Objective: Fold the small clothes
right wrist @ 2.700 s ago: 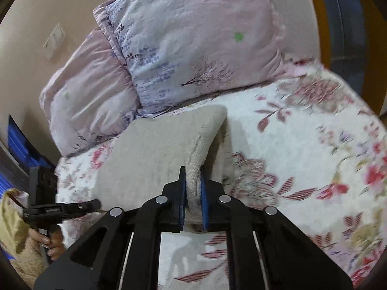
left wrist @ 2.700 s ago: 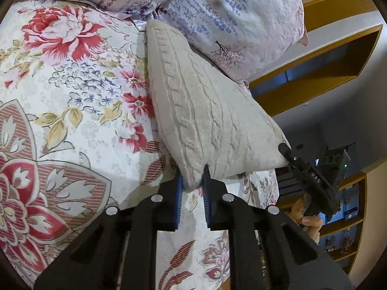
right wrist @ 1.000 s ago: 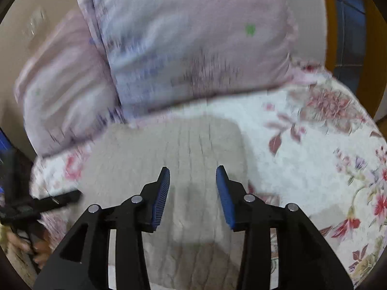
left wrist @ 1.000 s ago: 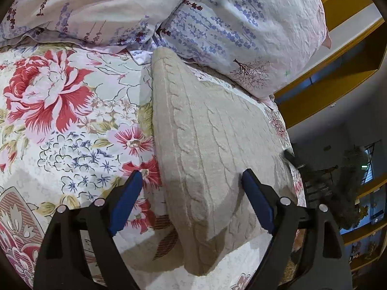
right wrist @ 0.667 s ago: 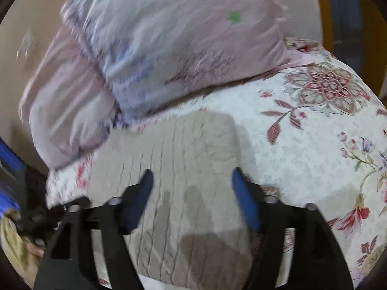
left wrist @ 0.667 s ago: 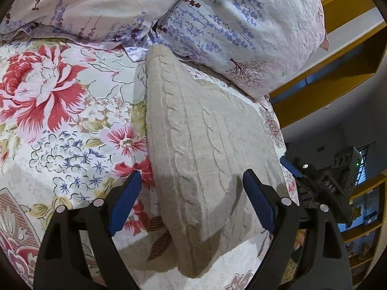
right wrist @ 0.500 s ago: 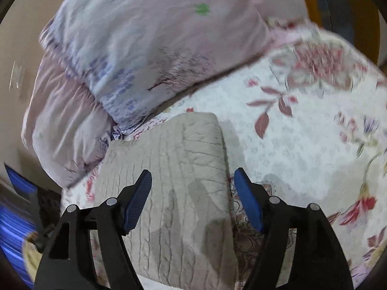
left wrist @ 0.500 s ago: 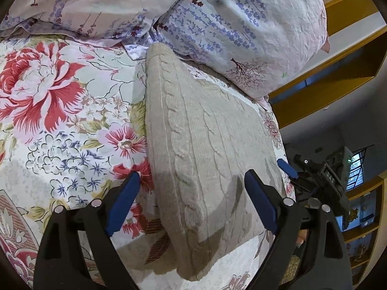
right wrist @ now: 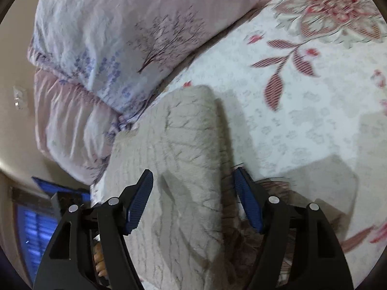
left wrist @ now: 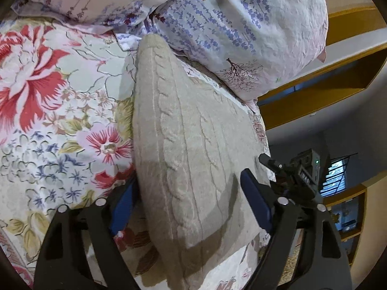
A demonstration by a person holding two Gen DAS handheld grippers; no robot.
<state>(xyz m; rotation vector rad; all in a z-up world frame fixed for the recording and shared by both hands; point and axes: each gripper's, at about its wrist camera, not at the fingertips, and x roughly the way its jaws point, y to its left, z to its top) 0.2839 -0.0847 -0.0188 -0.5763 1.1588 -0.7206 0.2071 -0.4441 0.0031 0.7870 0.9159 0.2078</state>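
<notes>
We find the folded cable-knit garment (left wrist: 193,149) lying flat on the floral bedspread (left wrist: 60,111), its far edge just beside the lavender-print pillow (left wrist: 241,24) at 12 o'clock in the left wrist view.

Risks from this state:
1. The fold may spring open. The knit looks thick and soft, so we judge that a layer could relax or slide if the bedspread underneath is disturbed.
2. A blue pad may snag the knit. In the left wrist view the left gripper (left wrist: 188,205) straddles the near corner of the garment, one pad at 8 o'clock beside its left edge and one at 4 o'clock over its right part (contact cannot be confirmed). Any sideways sweep from here could drag the top layer askew.
3. The two tools may collide. The right gripper (left wrist: 290,176) appears at 4 o'clock in the left wrist view, near the left one's right finger.

Pose: both tools point along the garment toward the pillows and are held low over it. The left gripper's jaws are spread wide and hold nothing. In the right wrist view the right gripper (right wrist: 193,203) likewise has its jaws released, spanning the right-hand portion of the garment with the right pad at 4 o'clock beyond the cloth edge, over the bedspread. That view is motion-blurred, so fine contact cannot be told.
</notes>
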